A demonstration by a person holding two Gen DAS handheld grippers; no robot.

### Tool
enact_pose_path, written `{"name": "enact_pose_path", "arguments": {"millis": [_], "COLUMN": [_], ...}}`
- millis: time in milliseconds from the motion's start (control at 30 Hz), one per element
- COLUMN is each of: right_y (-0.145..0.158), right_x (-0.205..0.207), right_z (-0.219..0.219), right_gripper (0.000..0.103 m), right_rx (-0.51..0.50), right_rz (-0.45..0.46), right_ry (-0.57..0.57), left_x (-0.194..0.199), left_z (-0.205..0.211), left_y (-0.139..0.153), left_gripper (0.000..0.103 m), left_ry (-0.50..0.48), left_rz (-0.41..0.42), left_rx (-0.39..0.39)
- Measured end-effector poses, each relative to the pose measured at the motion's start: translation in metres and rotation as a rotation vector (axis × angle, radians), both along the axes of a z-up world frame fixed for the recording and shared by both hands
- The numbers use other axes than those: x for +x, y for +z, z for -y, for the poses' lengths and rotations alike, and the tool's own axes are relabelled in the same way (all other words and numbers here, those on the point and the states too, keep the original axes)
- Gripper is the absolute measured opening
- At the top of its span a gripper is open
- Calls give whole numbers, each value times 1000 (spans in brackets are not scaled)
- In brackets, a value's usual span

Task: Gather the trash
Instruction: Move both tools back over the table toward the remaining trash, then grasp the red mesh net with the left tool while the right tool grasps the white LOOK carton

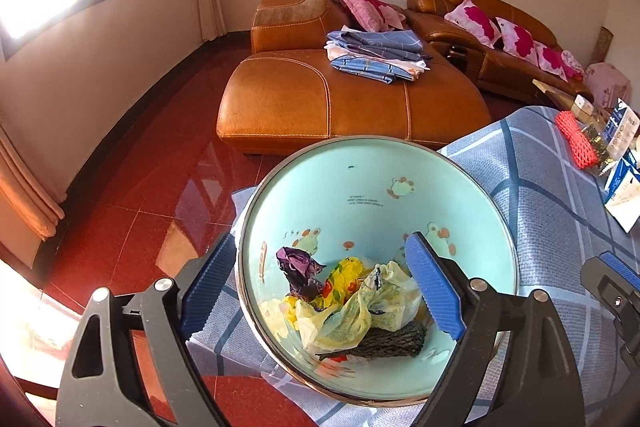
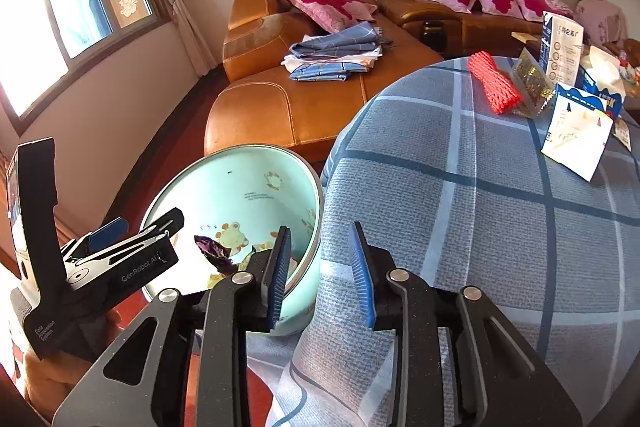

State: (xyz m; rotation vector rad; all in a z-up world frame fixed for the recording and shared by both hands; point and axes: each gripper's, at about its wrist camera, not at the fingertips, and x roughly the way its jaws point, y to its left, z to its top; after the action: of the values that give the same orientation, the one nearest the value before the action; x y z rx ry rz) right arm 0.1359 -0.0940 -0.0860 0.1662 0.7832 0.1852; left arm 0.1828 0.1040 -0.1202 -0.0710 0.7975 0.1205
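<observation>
A light green trash bin (image 1: 360,171) with cartoon prints stands beside the cloth-covered table (image 2: 460,187). Inside lie a purple wrapper (image 1: 298,267), yellow plastic bags (image 1: 360,307) and a dark piece (image 1: 384,341). My left gripper (image 1: 320,291) is open, its fingers straddling the bin's near rim: left pad outside, right pad inside. My right gripper (image 2: 322,275) is open and empty over the table edge next to the bin (image 2: 248,179). On the table lie a red foam net (image 2: 494,83), a gold-patterned clear packet (image 2: 532,83) and blue-white paper cartons (image 2: 580,131).
An orange leather sofa (image 1: 320,99) with folded blue cloths (image 1: 376,55) and pink pillows stands beyond the bin. The floor is red tile (image 1: 140,207). A window and curtains are on the left wall.
</observation>
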Motion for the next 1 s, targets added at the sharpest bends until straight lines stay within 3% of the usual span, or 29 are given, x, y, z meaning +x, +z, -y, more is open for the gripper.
{"name": "enact_pose_path", "arguments": {"millis": [100,167,333,600,767,867,1000], "right_y": [1,1,-2,1,6,9,9], "right_x": [-2,-3,-8,-10,7,24,47], "right_z": [8,15,50,140,187,205,218], "right_gripper": [46,47,63,70,81,91,93], "right_rx": [1,6,1,11,-13,-29,-18], "right_rz": [6,5,7,27,39,38,41], "right_ry": [-28,-47,-141,-356,-439,-444,-484], "left_x": [-2,-4,-7,-1,11,21,40], "left_z": [3,7,27,84,118,137,155], "left_y": [2,3,5,-1,3,8,15], "left_gripper": [91,91,91,91,91,91,91], "left_ry": [-6,-14,-79,-232,-302,-324,-326], "left_rz": [6,8,9,-19,-29,-23,-20], "left_rx": [1,0,-4,1,-53,-41,-40]}}
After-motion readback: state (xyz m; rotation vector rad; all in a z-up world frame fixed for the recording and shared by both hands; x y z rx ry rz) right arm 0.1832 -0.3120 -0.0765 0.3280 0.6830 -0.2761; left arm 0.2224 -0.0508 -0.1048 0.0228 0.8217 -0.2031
